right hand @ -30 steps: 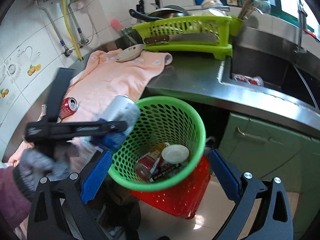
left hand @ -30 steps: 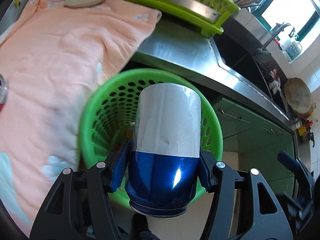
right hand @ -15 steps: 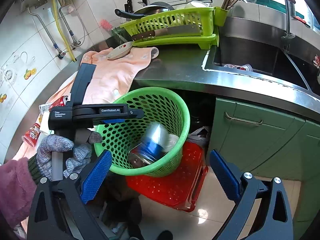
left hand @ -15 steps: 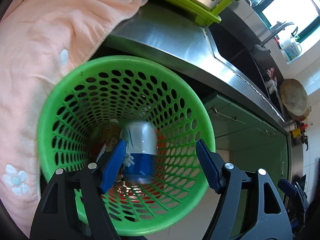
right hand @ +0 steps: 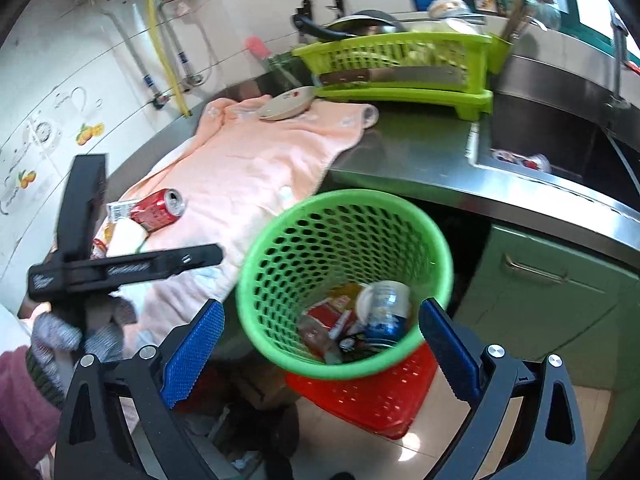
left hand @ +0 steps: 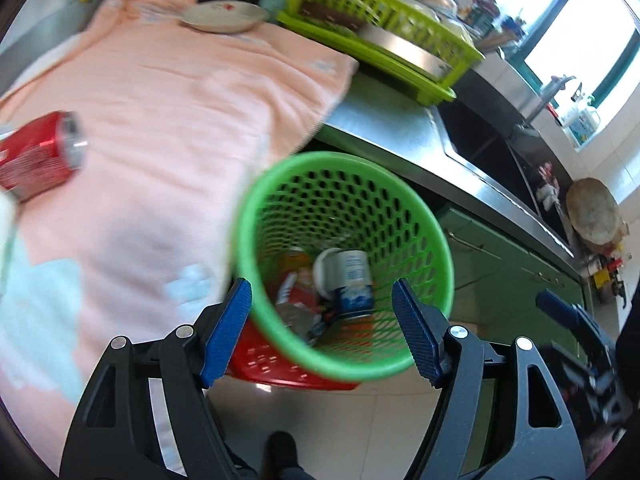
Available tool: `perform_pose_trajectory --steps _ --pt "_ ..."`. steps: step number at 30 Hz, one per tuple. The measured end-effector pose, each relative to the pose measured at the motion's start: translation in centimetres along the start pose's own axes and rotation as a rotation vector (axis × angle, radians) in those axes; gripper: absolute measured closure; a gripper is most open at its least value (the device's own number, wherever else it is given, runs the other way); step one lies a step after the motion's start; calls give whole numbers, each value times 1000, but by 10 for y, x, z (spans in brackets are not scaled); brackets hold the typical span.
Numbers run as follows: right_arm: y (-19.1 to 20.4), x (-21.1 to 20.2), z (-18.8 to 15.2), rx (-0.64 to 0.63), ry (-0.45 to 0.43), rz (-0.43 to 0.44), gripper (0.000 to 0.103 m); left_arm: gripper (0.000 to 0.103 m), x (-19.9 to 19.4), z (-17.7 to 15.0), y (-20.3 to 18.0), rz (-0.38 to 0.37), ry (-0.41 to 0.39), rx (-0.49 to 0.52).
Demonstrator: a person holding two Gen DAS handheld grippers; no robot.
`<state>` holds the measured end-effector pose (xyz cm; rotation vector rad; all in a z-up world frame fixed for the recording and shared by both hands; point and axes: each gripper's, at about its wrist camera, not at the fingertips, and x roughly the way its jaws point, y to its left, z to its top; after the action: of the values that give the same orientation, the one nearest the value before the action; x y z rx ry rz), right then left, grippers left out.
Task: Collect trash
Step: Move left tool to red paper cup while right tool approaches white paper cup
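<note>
A green mesh basket [left hand: 280, 184] stands on a red crate [left hand: 264, 364] on the floor beside the counter; it also shows in the right wrist view [right hand: 344, 204]. The blue and silver can [left hand: 354, 280] lies inside it among other trash, also seen from the right [right hand: 384, 320]. My left gripper [left hand: 322, 328] is open and empty above the basket's near rim. My right gripper [right hand: 320, 354] is open and empty, close to the basket. A red soda can [left hand: 38, 152] lies on the pink towel [left hand: 160, 120], also in the right wrist view [right hand: 158, 210], beside wrappers [right hand: 120, 232].
A plate [right hand: 286, 102] rests on the towel's far end. A lime dish rack [right hand: 400, 68] with a knife stands behind it. The sink [right hand: 560, 148] lies to the right, green cabinets [right hand: 552, 292] below. My left gripper's body [right hand: 100, 264] shows at left in the right wrist view.
My left gripper opened and dropped the blue and silver can into the green basket, then drew back up and to the left. The right gripper stayed open near the basket.
</note>
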<state>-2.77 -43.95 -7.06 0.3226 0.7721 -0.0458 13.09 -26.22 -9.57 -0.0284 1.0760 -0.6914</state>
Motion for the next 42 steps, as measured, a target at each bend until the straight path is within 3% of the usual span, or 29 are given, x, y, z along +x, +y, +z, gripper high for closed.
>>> perform_pose_trajectory --steps 13,23,30,35,42 --pt "121 60 20 -159 67 159 8 31 -117 -33 122 200 -152 -139" --pt "213 103 29 -255 134 240 8 31 -193 -38 224 366 -235 -274" --pt "262 136 37 -262 193 272 8 31 -212 -20 285 465 -208 -327" --pt "283 159 45 -213 232 290 9 24 -207 -7 328 457 -149 -360" --pt "305 198 60 -113 288 294 9 24 -189 -4 360 420 -62 -367"
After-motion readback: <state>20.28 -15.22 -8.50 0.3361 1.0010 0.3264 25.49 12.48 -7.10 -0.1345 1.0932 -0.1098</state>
